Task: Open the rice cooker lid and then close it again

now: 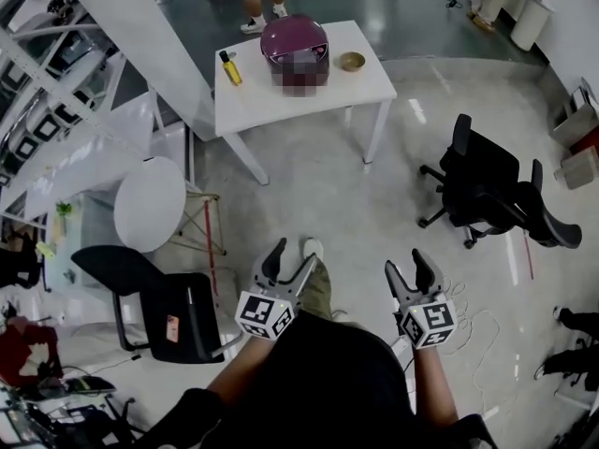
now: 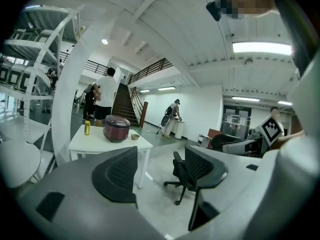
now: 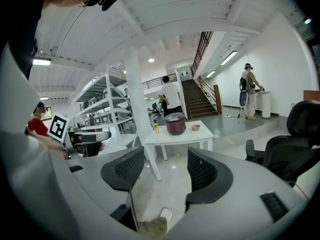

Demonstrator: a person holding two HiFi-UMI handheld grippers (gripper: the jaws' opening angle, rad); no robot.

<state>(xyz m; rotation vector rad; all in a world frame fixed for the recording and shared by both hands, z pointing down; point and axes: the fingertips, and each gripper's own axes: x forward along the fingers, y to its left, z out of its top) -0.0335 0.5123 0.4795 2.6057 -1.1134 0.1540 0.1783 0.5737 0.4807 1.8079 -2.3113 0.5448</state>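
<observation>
A maroon rice cooker (image 1: 295, 46) with its lid down sits on a white table (image 1: 365, 83) far ahead across the floor. It shows small in the left gripper view (image 2: 116, 128) and in the right gripper view (image 3: 175, 123). My left gripper (image 1: 288, 262) is held low near my body, open and empty. My right gripper (image 1: 414, 267) hangs beside it, also open and empty. Both are far from the cooker.
On the table stand a yellow bottle (image 1: 230, 67) and a small bowl (image 1: 352, 61). A black office chair (image 1: 487, 187) stands at the right, another black chair (image 1: 159, 303) and a round white table (image 1: 150, 203) at the left. People stand behind the table.
</observation>
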